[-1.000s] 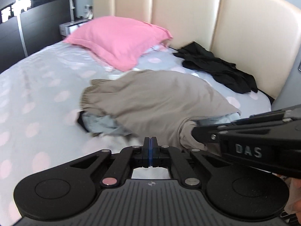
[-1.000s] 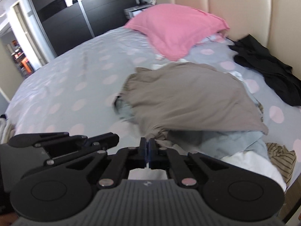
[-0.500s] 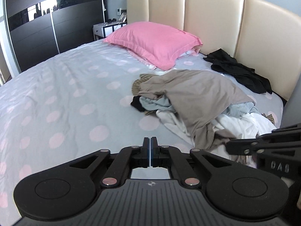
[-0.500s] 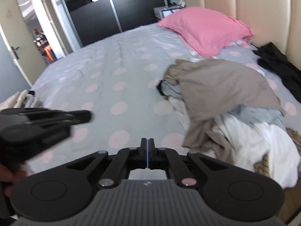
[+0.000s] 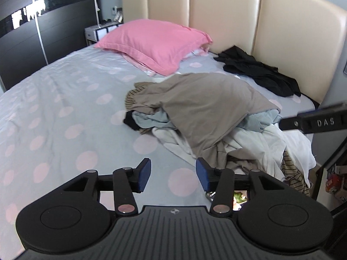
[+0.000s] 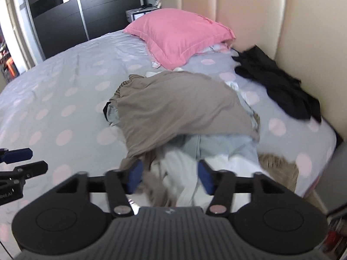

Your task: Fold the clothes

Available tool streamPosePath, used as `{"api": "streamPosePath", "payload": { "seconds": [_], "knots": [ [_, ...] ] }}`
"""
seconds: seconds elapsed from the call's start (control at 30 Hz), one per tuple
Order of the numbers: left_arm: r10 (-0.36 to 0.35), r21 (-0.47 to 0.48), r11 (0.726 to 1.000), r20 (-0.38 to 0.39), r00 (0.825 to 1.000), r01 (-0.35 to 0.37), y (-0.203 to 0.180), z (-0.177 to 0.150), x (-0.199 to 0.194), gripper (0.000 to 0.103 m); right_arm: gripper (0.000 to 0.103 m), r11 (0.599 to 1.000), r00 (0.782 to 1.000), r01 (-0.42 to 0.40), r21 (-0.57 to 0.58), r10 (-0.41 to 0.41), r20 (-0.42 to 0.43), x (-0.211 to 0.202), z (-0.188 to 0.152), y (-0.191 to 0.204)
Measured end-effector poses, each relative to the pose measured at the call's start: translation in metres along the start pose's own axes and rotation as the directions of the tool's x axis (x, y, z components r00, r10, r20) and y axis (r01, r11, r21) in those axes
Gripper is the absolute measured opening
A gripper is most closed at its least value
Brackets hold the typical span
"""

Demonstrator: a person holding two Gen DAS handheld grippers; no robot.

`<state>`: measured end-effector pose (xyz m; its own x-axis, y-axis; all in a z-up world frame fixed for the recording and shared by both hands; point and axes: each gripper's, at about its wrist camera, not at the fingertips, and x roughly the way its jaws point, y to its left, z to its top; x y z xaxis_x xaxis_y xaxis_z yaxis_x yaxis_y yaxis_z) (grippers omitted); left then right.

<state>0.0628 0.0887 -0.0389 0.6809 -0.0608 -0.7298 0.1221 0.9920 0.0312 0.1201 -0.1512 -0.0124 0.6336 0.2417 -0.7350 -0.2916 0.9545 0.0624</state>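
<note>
A heap of clothes lies on the bed, topped by a taupe garment [image 5: 208, 106] [image 6: 180, 106]. Under it show a pale blue piece [image 6: 221, 147], white cloth [image 5: 271, 149] [image 6: 234, 164] and a striped piece [image 5: 292, 175]. My left gripper [image 5: 173, 174] stands open over bare sheet, just short of the heap's near edge, with nothing between its fingers. My right gripper [image 6: 170, 176] is open too, low over the heap's near end, with white and taupe cloth lying between its blue pads. The right tool's finger [image 5: 312, 122] shows at the right edge of the left wrist view.
The bed [image 5: 65, 99] has a grey sheet with pink dots. A pink pillow [image 5: 156, 41] [image 6: 182, 34] and a black garment [image 5: 258, 71] [image 6: 279, 86] lie by the cream headboard [image 5: 223, 17]. A dark wardrobe [image 6: 65, 15] stands far left. The mattress drops off at the right.
Both grippers have gone from shut to open. Both pulled back from the heap half a second ago, then came closer again; the right one now hangs low over its near end.
</note>
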Motion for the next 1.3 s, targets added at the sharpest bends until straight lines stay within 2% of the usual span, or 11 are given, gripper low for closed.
{"api": "streamPosePath", "payload": {
  "seconds": [0.1, 0.3, 0.53, 0.67, 0.7, 0.8, 0.83, 0.9, 1.07, 1.17, 1.3],
  "knots": [
    [-0.005, 0.013, 1.0, -0.033, 0.999, 0.006, -0.003, 0.007, 0.027, 0.045, 0.073, 0.993, 1.0, 0.014, -0.12, -0.014, -0.005, 0.029, 0.011, 0.004],
    [-0.013, 0.029, 0.999, -0.095, 0.995, 0.016, 0.0, 0.019, 0.079, 0.045, 0.073, 0.933, 0.994, 0.09, -0.35, -0.107, -0.029, 0.094, 0.019, 0.005],
    [-0.012, 0.033, 0.999, -0.154, 0.988, 0.017, 0.005, 0.03, 0.131, 0.045, 0.074, 0.868, 0.99, 0.104, -0.486, -0.139, -0.036, 0.141, 0.032, 0.001],
    [-0.013, 0.01, 1.0, -0.175, 0.984, 0.015, 0.011, 0.031, 0.146, 0.046, 0.073, 0.894, 0.989, 0.107, -0.436, -0.14, -0.044, 0.159, 0.048, 0.0],
    [-0.014, 0.005, 1.0, -0.18, 0.984, 0.015, 0.012, 0.03, 0.148, 0.046, 0.062, 0.9, 0.989, 0.107, -0.423, -0.14, -0.046, 0.163, 0.052, 0.0],
    [0.0, 0.009, 1.0, -0.189, 0.982, 0.002, 0.016, 0.029, 0.149, 0.046, 0.044, 0.917, 0.989, 0.109, -0.384, -0.14, -0.052, 0.176, 0.064, -0.001],
    [0.007, 0.013, 1.0, -0.19, 0.982, -0.004, 0.017, 0.029, 0.149, 0.046, 0.033, 0.923, 0.989, 0.113, -0.368, -0.14, -0.048, 0.177, 0.068, -0.002],
    [0.018, 0.012, 1.0, -0.19, 0.982, -0.016, 0.021, 0.03, 0.147, 0.046, 0.026, 0.94, 0.99, 0.132, -0.316, -0.141, -0.006, 0.163, 0.075, -0.012],
    [0.031, 0.002, 1.0, -0.179, 0.983, -0.031, 0.027, 0.031, 0.139, 0.046, 0.02, 0.969, 0.983, 0.169, -0.18, -0.153, 0.098, 0.126, 0.093, -0.036],
    [0.032, 0.008, 0.999, -0.173, 0.984, -0.031, 0.025, 0.032, 0.134, 0.046, 0.019, 0.961, 0.96, 0.258, -0.099, -0.243, 0.138, 0.109, 0.102, -0.064],
    [0.032, 0.013, 0.999, -0.165, 0.986, -0.03, 0.022, 0.034, 0.129, 0.046, 0.019, 0.917, 0.903, 0.399, 0.011, -0.395, 0.168, 0.09, 0.111, -0.108]
  ]
}}
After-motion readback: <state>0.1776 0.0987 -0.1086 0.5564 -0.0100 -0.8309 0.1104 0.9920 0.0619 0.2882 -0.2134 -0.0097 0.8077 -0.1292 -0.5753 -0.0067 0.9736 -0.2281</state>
